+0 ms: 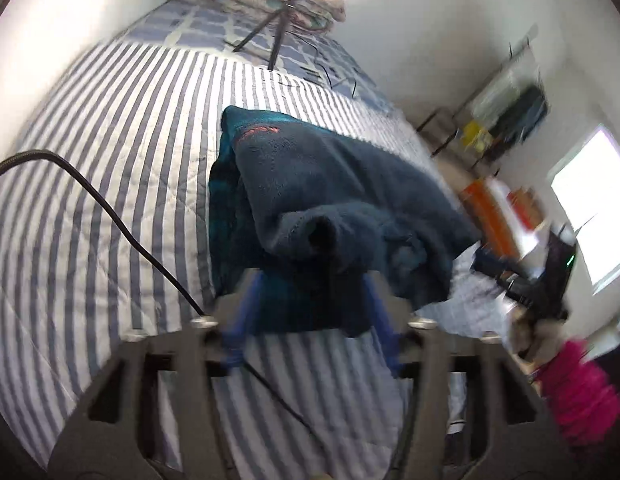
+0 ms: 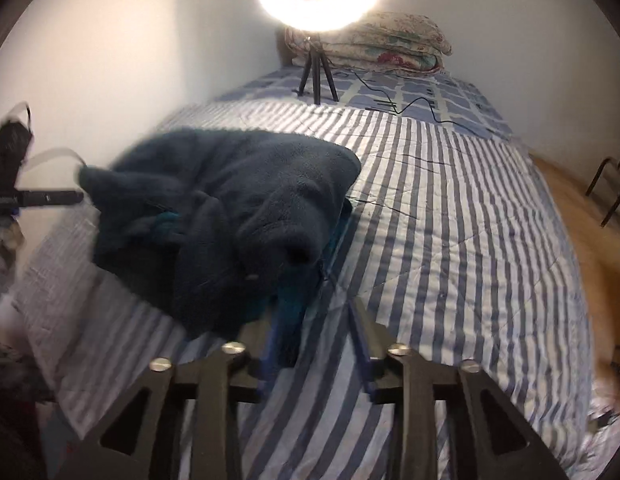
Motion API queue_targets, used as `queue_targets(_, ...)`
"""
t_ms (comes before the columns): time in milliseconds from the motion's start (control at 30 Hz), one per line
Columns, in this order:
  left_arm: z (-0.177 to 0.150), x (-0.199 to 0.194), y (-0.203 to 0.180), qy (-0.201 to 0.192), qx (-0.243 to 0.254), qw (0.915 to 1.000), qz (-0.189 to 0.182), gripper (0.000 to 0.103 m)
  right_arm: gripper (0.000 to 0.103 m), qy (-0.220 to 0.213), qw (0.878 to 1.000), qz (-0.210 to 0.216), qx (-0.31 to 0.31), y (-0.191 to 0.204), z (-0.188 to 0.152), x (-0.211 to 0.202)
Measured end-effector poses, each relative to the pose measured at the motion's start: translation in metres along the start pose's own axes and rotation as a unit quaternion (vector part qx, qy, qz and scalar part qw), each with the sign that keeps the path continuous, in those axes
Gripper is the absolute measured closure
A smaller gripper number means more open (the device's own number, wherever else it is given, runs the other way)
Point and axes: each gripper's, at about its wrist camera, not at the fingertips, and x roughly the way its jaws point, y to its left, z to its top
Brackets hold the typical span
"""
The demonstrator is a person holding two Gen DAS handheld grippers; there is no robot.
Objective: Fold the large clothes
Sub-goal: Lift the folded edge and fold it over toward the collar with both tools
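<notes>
A dark teal fleece garment point(image 1: 329, 184) lies bundled in a thick fold on the blue-and-white striped bed cover point(image 1: 110, 160), with red lettering near its far end. My left gripper point(image 1: 313, 316) hangs open just over the garment's near edge; cloth lies between its blue fingers point(image 1: 242, 320), but the pads do not press on it. In the right wrist view the same garment point(image 2: 230, 208) sits left of centre. My right gripper point(image 2: 317, 332) is open at its near corner, and its left finger point(image 2: 272, 340) is beside the cloth. Each view shows the other gripper blurred at its edge.
A ring light on a small tripod point(image 2: 317, 76) stands at the head of the bed before a folded floral quilt point(image 2: 381, 44), with cables trailing from it. A black cable point(image 1: 110, 216) crosses the cover. Shelves point(image 1: 505, 120) and a window point(image 1: 593, 204) stand beyond the bed's right edge.
</notes>
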Motion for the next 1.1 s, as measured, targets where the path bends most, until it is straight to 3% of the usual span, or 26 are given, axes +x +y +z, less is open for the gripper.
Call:
queue_targets(67,0.0,-0.01,0.008,-0.005,-0.047,0.9983,-0.033,0.037,0.035,-0.014,0.999,0.037,0.031,-0.006,-0.001,-0.013)
queue_targets(200,0.013,-0.007,0.028,-0.014,-0.145,0.9866,-0.075,0.035,0.02,-0.035,0.982,0.139,0.123,-0.022,0.005,-0.016)
queue_targets(267,0.019,0.005,0.036,-0.009,-0.185,0.979,-0.086,0.035,0.02,-0.031,0.969,0.171,0.174,-0.027,0.007,-0.004)
queue_targets(400,0.023,0.033,0.046,0.012,-0.228,0.9705,-0.076,0.035,0.021,-0.011,0.956,0.19,0.225,-0.031,0.012,0.026)
queue_targets(467,0.021,0.047,0.046,0.027,-0.243,0.9685,-0.05,0.054,0.023,0.0,0.95,0.188,0.248,-0.033,0.011,0.041)
queue_targets(500,0.02,0.055,0.047,0.034,-0.243,0.9683,-0.045,0.062,0.024,0.002,0.947,0.188,0.258,-0.035,0.01,0.044)
queue_targets(533,0.019,0.059,0.046,0.039,-0.242,0.9688,-0.04,0.076,0.027,0.004,0.943,0.195,0.271,-0.037,0.009,0.05)
queue_targets(567,0.019,0.063,0.043,0.045,-0.232,0.9714,-0.026,0.086,0.035,0.007,0.934,0.211,0.289,-0.038,0.007,0.057)
queue_targets(633,0.022,0.065,0.036,0.044,-0.204,0.978,0.0,0.09,0.062,0.02,0.924,0.234,0.303,-0.038,0.004,0.066)
queue_targets(667,0.024,0.063,0.031,0.043,-0.191,0.9807,0.007,0.091,0.084,0.032,0.92,0.245,0.304,-0.036,0.004,0.071)
queue_targets(700,0.026,0.059,0.027,0.039,-0.178,0.9832,0.01,0.091,0.09,0.04,0.919,0.249,0.302,-0.032,0.003,0.073)
queue_targets(800,0.033,0.042,0.017,0.019,-0.15,0.9885,0.009,0.092,0.097,0.032,0.92,0.261,0.291,-0.021,0.006,0.06)
queue_targets(867,0.037,0.031,0.017,0.007,-0.141,0.9899,0.012,0.093,0.098,0.019,0.914,0.285,0.288,-0.012,0.01,0.045)
queue_targets(933,0.037,0.026,0.023,0.001,-0.135,0.9905,0.024,0.093,0.098,0.019,0.918,0.284,0.276,-0.005,0.013,0.036)
queue_targets(1000,0.03,0.03,0.033,0.009,-0.137,0.9897,0.04,0.093,0.099,0.031,0.918,0.282,0.278,-0.001,0.006,0.039)
queue_targets(1100,0.009,0.056,0.047,0.05,-0.133,0.9872,0.073,0.093,0.099,0.077,0.929,0.239,0.271,0.003,-0.01,0.065)
